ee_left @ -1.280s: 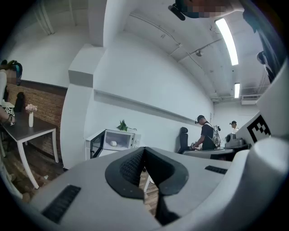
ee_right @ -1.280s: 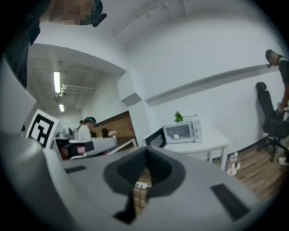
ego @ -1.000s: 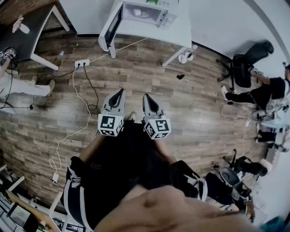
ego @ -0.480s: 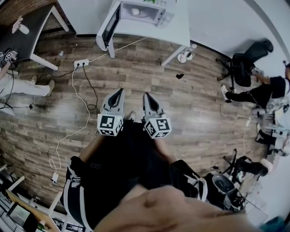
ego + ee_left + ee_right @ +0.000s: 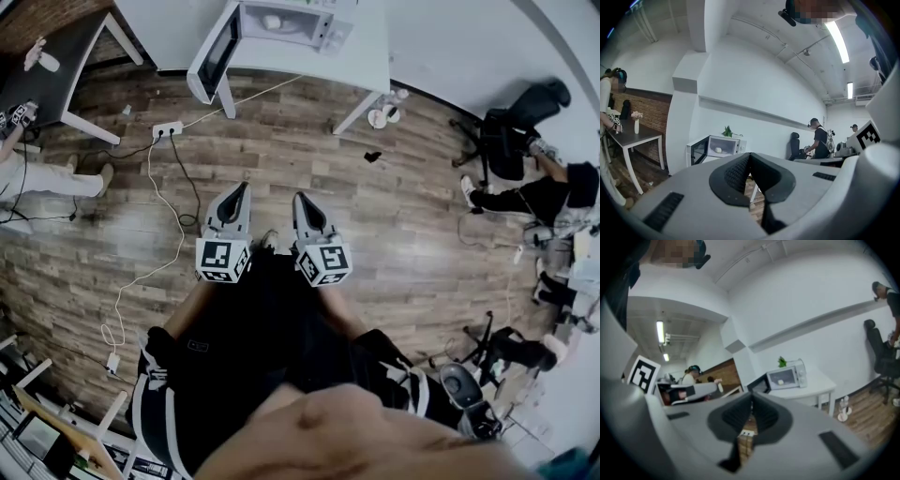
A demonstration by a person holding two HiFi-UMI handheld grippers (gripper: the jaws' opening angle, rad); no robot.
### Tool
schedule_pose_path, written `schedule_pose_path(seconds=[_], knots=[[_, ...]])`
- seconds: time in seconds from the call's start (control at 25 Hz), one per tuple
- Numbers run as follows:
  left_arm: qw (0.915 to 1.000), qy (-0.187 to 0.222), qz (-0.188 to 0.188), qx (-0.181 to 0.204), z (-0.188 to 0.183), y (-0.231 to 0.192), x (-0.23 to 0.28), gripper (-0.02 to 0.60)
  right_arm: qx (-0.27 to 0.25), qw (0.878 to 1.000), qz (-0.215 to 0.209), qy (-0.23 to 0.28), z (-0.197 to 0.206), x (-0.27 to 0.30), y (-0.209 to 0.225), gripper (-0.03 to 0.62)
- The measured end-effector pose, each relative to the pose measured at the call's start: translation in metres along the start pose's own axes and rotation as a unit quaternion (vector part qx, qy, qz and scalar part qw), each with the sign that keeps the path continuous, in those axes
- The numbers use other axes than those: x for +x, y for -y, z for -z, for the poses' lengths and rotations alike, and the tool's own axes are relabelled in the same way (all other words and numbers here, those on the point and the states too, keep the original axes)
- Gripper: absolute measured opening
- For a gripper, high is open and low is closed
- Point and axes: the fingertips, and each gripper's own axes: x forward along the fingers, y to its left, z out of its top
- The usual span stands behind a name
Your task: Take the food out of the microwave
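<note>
A white microwave (image 5: 286,23) stands on a white table (image 5: 361,61) at the far wall, with its door (image 5: 211,58) swung open to the left. A small pale piece of food (image 5: 272,21) lies inside it, and it also shows in the left gripper view as the food (image 5: 718,150). My left gripper (image 5: 242,187) and right gripper (image 5: 300,199) are held side by side over the wooden floor, well short of the table. They point towards the microwave (image 5: 785,377). Both are shut with nothing between the jaws.
A power strip (image 5: 170,130) with trailing cables lies on the floor between me and the table. A dark desk (image 5: 56,66) with a person beside it stands at the left. An office chair (image 5: 511,131) and seated people are at the right. Small objects (image 5: 384,117) sit by a table leg.
In the head view the microwave and table have slid slightly up and left. Both grippers stay shut and side by side, edging a little forward.
</note>
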Motion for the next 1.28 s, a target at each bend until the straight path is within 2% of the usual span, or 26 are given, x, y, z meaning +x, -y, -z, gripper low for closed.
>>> schedule_pose_path(seconds=[0.32, 0.6, 1.0, 1.28], knots=[[0.9998, -0.017, -0.011, -0.005, 0.013, 0.002, 0.011, 0.032, -0.003, 1.0, -0.008, -0.005, -0.002, 0.012, 0.017, 0.032], [0.9998, -0.009, -0.008, -0.014, 0.006, -0.02, 0.057, 0.032, -0.007, 1.0, -0.003, -0.017, -0.004, 0.053, 0.034, 0.032], [0.9998, -0.002, 0.012, -0.016, -0.022, -0.075, 0.155, 0.032, -0.025, 0.999, 0.011, -0.021, -0.038, 0.157, 0.071, 0.032], [0.9993, 0.002, 0.029, -0.025, -0.049, -0.126, 0.213, 0.032, -0.029, 0.999, 0.02, -0.025, -0.065, 0.238, 0.076, 0.032]])
